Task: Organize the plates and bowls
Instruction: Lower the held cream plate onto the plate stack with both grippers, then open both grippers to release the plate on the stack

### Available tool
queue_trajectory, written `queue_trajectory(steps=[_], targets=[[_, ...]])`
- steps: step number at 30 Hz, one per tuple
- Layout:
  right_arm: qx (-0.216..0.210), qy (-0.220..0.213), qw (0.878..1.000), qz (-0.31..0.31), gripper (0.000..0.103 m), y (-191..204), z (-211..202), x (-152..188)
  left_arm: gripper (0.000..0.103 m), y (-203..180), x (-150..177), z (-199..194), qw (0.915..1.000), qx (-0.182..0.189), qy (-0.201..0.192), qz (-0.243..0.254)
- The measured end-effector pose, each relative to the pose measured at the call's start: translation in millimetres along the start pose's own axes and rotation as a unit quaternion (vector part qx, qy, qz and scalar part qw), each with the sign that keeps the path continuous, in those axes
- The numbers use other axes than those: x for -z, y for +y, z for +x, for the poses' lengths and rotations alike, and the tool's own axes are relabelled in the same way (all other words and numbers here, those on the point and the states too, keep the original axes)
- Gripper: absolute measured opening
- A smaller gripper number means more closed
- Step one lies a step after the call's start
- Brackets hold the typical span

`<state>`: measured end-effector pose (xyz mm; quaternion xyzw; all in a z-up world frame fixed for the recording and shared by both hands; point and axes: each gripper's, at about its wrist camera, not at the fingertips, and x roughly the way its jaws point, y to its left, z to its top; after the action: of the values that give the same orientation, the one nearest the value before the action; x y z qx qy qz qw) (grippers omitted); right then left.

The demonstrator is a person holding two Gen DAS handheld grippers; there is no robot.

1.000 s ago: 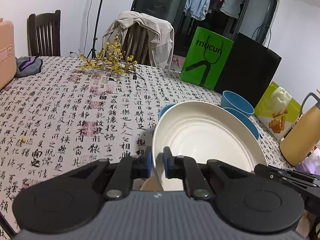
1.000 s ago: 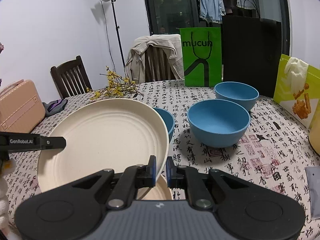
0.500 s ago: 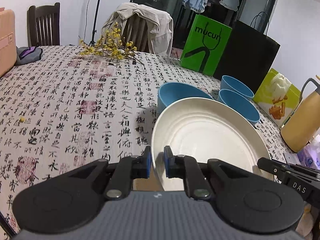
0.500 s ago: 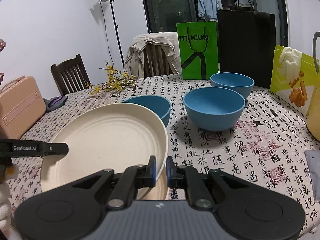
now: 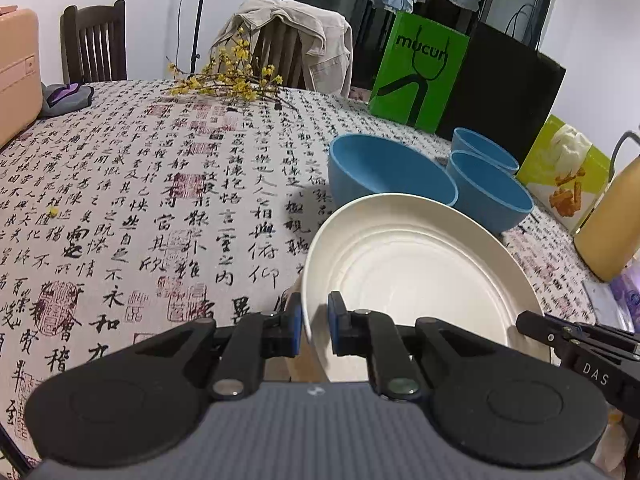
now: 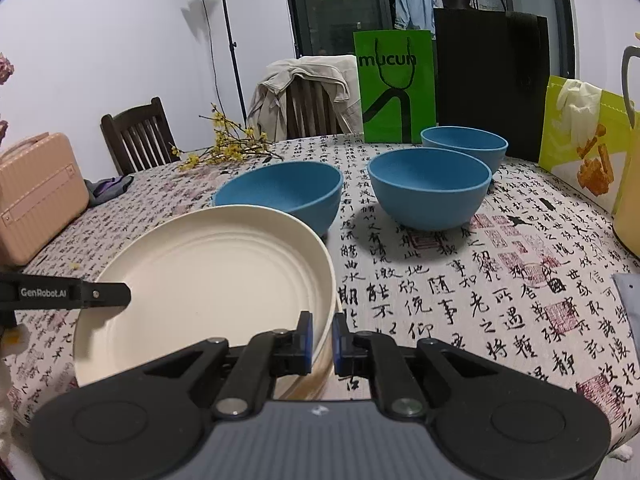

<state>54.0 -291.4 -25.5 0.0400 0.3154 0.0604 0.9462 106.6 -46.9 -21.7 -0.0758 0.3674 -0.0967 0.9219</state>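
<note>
A round cream plate (image 6: 208,280) lay beside three plain blue bowls (image 6: 430,188) on a white tablecloth (image 5: 160,200) printed with black calligraphy and red seals; the gripper pads (image 5: 297,322) were blue.

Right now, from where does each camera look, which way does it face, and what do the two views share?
Left wrist: sits behind the left gripper, faces across the table, jaws shut on the cream plate; the right gripper's tip shows at right.
Right wrist: sits behind the right gripper, shut on the plate's opposite rim; the left gripper's tip shows at left.
Shared: plate, three blue bowls, green bag.
</note>
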Motion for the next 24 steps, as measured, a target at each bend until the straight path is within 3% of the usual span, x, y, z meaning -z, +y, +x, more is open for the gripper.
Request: queue_trajectory(steps=[12, 24], targets=[[0.066, -0.04, 0.993, -0.087, 0.011, 28, 3, 20, 0.013, -9, 15, 12, 0.9985, -0.044, -0.005, 0.032], [0.092, -0.062, 0.986, -0.126, 0.011, 35, 12, 34, 0.013, -24, 25, 18, 0.9931, -0.083, -0.034, 0.076]])
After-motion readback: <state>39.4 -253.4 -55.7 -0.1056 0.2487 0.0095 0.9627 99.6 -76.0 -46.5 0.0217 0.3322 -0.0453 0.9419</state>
